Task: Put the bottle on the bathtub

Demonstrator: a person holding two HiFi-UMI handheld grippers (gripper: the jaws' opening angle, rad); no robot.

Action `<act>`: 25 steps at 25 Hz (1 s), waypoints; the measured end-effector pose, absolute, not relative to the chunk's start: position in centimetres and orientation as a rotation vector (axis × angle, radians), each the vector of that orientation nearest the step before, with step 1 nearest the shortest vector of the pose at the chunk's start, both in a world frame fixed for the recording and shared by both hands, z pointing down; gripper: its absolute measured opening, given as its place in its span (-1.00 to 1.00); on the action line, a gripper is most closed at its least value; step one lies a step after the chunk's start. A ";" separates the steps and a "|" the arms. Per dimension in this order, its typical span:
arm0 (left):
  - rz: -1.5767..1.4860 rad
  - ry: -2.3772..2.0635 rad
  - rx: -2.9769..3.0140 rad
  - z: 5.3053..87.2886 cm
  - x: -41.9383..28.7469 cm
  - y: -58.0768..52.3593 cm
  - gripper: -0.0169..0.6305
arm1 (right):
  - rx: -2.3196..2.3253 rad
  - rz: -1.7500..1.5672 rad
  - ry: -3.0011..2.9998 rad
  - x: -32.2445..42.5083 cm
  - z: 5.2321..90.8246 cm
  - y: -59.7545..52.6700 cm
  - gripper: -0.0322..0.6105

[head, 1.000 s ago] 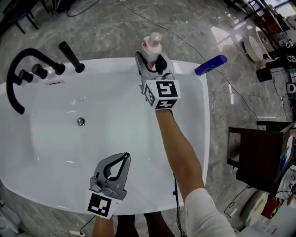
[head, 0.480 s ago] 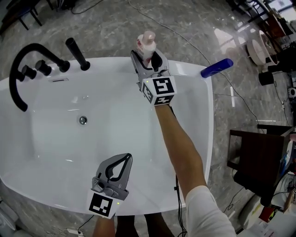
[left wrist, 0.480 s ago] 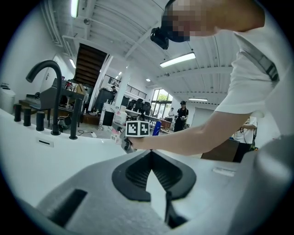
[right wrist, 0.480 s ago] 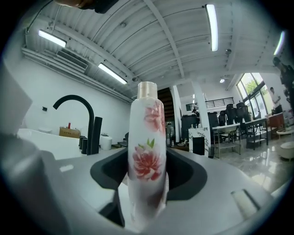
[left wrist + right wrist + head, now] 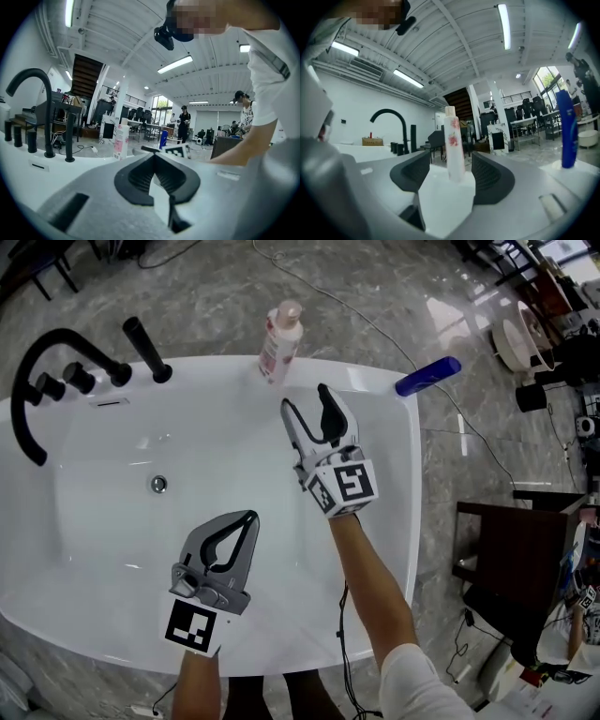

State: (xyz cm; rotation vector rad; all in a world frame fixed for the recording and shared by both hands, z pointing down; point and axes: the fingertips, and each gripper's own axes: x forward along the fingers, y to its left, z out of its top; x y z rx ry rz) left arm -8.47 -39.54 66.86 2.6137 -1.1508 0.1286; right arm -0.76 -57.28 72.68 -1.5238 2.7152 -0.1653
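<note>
Pink-flowered white bottle point(image 5: 279, 341) upright on far rim of white bathtub point(image 5: 377, 382). Grey marble floor point(image 5: 206, 287) beyond. Jaws of right gripper point(image 5: 306, 401) just opened, empty; left gripper point(image 5: 246, 519) closed.

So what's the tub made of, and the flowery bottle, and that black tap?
Bathtub: glossy white, likely acrylic or enamel, since the lights reflect off it. Bottle: looks like smooth white-and-pink plastic with printed flowers. Faucet: probably metal with a matte black coat, with barely any shine.

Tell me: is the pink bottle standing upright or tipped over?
Upright. The pink bottle stands on its base on the bathtub rim, cap upward, as the right gripper view shows.
</note>
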 end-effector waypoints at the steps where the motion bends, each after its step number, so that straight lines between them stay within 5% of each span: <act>1: 0.123 -1.149 2.614 66.7 -8.3 -39.7 -0.94 | -1.535 -0.226 2.750 -0.1 73.9 -54.2 -0.11; 4: 0.110 -1.147 2.613 66.0 -8.0 -39.7 -0.94 | -1.509 -0.460 2.842 0.9 76.2 -44.7 -0.35; 9: 0.107 -1.140 2.616 63.2 -7.2 -38.7 -0.94 | -1.391 -0.659 2.907 0.8 71.5 -34.4 -0.35; 25: 0.124 -1.161 2.687 50.5 -7.9 -35.3 -0.94 | -1.360 -0.378 2.908 1.6 47.0 -28.4 -0.51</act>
